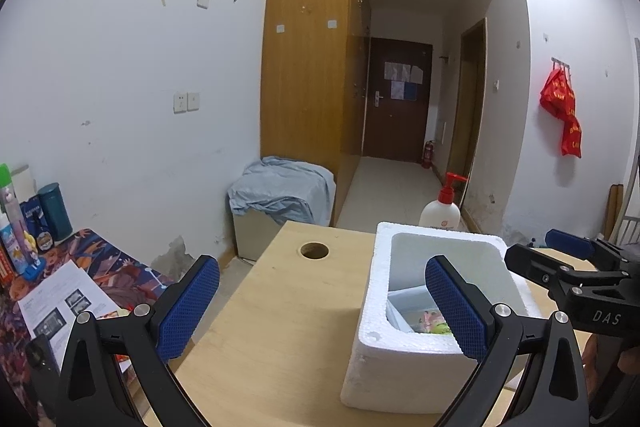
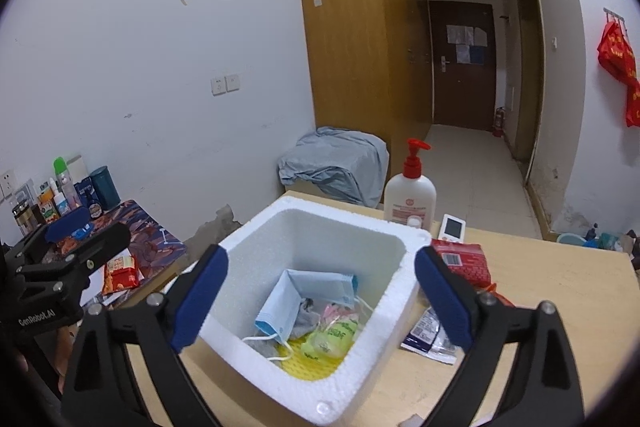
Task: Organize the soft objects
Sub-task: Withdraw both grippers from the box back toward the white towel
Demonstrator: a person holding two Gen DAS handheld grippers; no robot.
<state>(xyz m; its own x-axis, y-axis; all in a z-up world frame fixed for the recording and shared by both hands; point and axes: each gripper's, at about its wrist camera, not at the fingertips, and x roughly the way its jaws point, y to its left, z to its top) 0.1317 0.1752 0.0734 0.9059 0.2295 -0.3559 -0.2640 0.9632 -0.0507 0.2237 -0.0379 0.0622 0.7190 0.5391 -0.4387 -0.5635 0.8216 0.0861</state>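
Both jaws wide open, foam box [image 2: 320,379] (face mask [image 2: 304,301] visible only from right wrist).

Lotion pump bottle [image 2: 410,193] stands beside a remote [image 2: 452,228]

The right gripper [image 2: 320,291] hangs with its blue pads [image 2: 200,297] spread wide and nothing between them — directly ahead and below sits a white foam box [image 2: 256,247] on the wooden table [image 2: 560,307]. Inside the box lie a blue face mask [image 2: 304,301], a grey cloth and a yellow-green packet [image 2: 332,339]. Past the right jaw rest a red packet [image 2: 466,261] and a pump bottle [image 2: 410,191] — beyond the left jaw, the left gripper [image 2: 68,247]
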